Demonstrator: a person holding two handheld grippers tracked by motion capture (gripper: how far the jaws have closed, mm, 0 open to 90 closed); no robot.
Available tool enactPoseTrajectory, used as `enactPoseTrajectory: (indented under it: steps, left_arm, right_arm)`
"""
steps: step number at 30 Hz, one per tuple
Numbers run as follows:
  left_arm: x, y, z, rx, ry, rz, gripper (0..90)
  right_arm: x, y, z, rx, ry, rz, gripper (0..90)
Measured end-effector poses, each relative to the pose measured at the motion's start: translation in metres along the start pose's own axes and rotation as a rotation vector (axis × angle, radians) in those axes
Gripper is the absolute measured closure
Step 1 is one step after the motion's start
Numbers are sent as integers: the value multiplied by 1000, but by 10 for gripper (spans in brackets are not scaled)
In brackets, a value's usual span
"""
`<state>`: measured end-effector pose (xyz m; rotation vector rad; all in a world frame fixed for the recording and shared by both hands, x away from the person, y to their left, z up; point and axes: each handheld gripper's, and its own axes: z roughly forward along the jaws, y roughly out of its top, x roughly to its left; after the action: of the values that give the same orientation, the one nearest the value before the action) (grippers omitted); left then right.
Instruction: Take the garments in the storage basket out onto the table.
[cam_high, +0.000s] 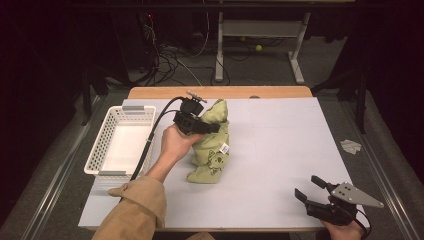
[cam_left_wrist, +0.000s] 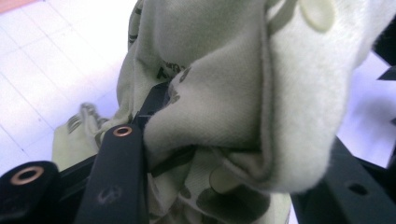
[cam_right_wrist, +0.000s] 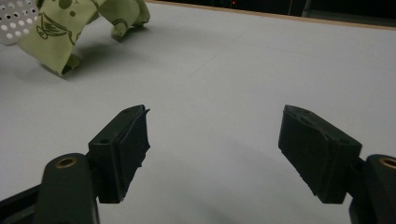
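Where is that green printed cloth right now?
In the high view the green cloth stands bunched up left of the table's middle, just right of the white basket, its top between the jaws of the left gripper.

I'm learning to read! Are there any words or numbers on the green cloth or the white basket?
No text here can be read.
Small white tag with dark marks on the pale green printed cloth garment: too small to read.
Dark prints on that garment: blurred, perhaps letters, unreadable.
White perforated plastic basket: no writing visible.
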<state>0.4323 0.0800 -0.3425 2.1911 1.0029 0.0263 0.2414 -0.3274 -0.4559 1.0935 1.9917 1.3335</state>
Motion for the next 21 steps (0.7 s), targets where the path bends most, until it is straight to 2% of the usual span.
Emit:
enactPoseTrajectory:
  steps: [6,12,17,21]
  left_arm:
    - [10,-7,21,31,26,-34,496]
    - [17,-11,34,56,49,-52,475]
    - [18,-13,40,63,74,-55,408]
    - [16,-14,39,69,96,-35,354]
  right_arm:
    - [0,0,0,1,0,1,251]
    - [0,0,0,2,0,1,251]
    - [0,0,0,0,1,-1,251]
    - [0,0,0,2,0,-5,251]
